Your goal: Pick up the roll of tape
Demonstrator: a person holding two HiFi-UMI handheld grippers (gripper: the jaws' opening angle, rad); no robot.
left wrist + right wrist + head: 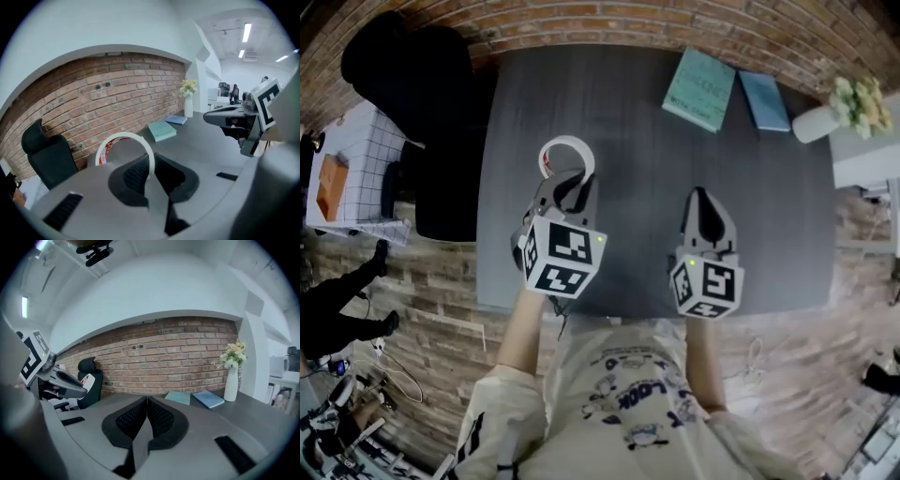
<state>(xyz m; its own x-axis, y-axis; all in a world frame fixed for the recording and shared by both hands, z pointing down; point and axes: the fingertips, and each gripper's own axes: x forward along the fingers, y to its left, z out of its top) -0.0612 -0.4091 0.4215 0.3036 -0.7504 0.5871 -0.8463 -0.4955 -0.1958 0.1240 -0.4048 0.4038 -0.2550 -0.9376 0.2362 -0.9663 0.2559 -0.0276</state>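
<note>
Tape roll (123, 136), rim pinched in left claw (149, 161), hangs over open tabletop (647, 159); right claw (146, 401) closed, empty.

Surface (637, 141): smooth, matt dark grey. Far wall (178, 357): rough red brick. Roll of tape (123, 137): smooth, white.

A person is wearing a beige T-shirt (623, 380) with cartoon prints. The left gripper (570, 180) and right gripper (701, 195) are bearing black-and-white marker cubes (562, 255).

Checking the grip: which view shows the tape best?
The left gripper view: the tape is close, its band pinched in the left tongs. Head view shows it small, from above; right gripper view lacks it.
</note>
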